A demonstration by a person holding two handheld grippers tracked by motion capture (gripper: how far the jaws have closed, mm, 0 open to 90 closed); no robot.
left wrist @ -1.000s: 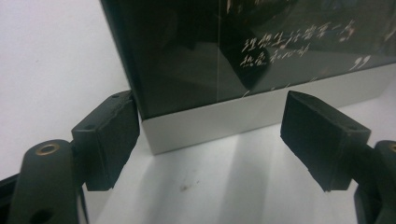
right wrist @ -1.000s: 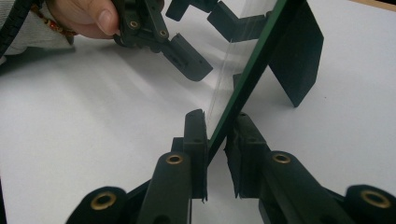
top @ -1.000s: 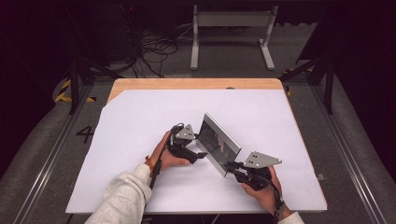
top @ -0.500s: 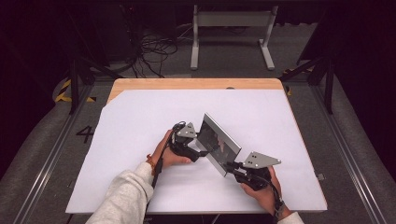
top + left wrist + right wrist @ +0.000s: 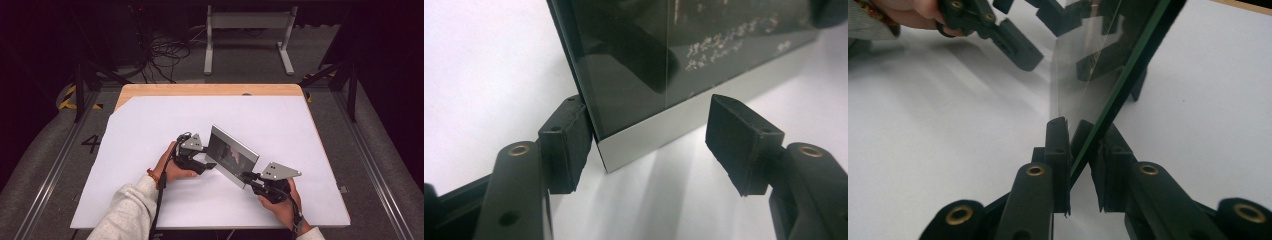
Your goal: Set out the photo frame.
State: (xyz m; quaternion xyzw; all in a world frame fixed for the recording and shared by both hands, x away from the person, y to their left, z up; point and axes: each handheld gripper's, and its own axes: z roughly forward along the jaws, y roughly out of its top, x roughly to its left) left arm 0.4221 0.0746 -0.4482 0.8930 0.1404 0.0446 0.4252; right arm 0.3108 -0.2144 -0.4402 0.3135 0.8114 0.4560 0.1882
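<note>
A silver-edged picture frame [image 5: 232,156] with dark glass stands upright on the white table cover [image 5: 150,125], angled from back left to front right. My right gripper [image 5: 247,176] is shut on its near right end; in the right gripper view both pads clamp the thin edge [image 5: 1080,145]. My left gripper [image 5: 209,162] sits at the frame's left lower corner. Its jaws have just been closing, with that corner [image 5: 614,150] between them. The left pad touches the frame's back, and the right pad stands apart from the glass front [image 5: 684,60].
The cover reaches a wooden table edge [image 5: 210,90] at the back. Beyond it, on the floor, are a metal stand [image 5: 247,30] and loose cables [image 5: 160,55]. A person's hand [image 5: 908,12] holds the left gripper.
The left gripper has edged in around the frame's left corner and its jaws stand narrower. The frame and the right gripper have stayed put.
</note>
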